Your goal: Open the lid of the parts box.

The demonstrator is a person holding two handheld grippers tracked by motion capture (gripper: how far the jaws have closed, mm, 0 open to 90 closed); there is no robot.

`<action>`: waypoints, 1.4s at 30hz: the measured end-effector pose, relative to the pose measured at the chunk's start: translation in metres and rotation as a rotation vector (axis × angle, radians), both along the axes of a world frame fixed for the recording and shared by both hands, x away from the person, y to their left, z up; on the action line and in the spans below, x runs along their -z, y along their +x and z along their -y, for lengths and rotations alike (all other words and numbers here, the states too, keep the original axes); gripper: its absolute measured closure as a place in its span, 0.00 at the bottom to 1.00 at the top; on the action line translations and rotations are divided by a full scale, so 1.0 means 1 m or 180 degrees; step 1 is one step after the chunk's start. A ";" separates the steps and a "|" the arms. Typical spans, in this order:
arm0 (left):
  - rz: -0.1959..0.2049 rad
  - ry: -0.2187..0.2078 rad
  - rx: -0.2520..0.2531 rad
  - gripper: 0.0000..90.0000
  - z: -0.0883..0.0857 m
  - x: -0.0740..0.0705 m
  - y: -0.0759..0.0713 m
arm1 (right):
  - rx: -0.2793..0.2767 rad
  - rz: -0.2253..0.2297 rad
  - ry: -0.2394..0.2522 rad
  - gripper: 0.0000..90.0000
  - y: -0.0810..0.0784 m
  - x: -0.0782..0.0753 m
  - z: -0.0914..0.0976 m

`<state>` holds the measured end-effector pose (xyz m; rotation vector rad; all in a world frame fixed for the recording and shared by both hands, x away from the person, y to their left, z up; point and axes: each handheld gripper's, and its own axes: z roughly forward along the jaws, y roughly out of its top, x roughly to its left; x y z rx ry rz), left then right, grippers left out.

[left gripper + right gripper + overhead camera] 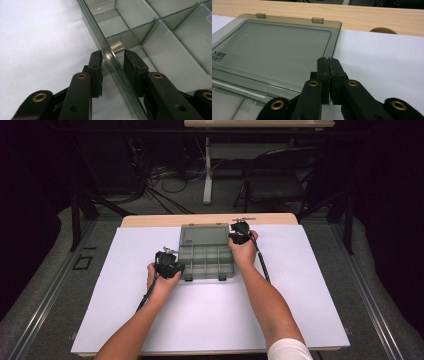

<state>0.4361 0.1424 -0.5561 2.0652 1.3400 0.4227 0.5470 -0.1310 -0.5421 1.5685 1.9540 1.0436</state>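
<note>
Box (206, 257), clear plastic, lid open, near surface's (150, 320) far edge: light, stiff, slick. Left gripper (113, 56) spread astride its side wall; right gripper (328, 60) pressed together, empty.

Dark room: grey carpet (45, 285), black chair (272, 182), cables (160, 182) behind the table (210, 320)

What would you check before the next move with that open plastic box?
1. Box open, lid lying back flat: ok.
2. Left gripper astride the box's side wall, one jaw outside, one inside: ok.
3. Left jaws pressed tight on that wall: cannot tell.
4. Right gripper at the lid's right edge, jaws shut: ok.
5. Right jaws actually pinching the lid: cannot tell.
6. Compartments near the left gripper empty: ok.
</note>
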 end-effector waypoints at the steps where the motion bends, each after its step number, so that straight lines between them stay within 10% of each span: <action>1: 0.0004 -0.0006 -0.0002 0.76 0.000 0.000 0.000 | -0.0012 0.0012 -0.0013 0.95 0.000 0.000 0.000; 11: 0.0010 -0.0021 -0.0017 0.76 0.000 0.000 0.000 | -0.0251 0.0221 0.0060 0.53 -0.012 -0.019 -0.008; 22: -0.0028 -0.0084 0.0031 0.55 -0.004 -0.002 0.002 | -0.0419 0.0314 -0.0119 0.40 -0.032 -0.039 -0.005; 32: 0.0252 -0.0199 0.0244 0.42 -0.017 -0.029 -0.007 | -0.0572 0.0472 -0.0227 0.30 -0.057 -0.056 -0.002; 42: 0.0316 -0.0555 0.0511 0.35 -0.028 -0.059 -0.027 | -0.0787 0.0619 -0.0127 0.20 -0.100 -0.077 0.013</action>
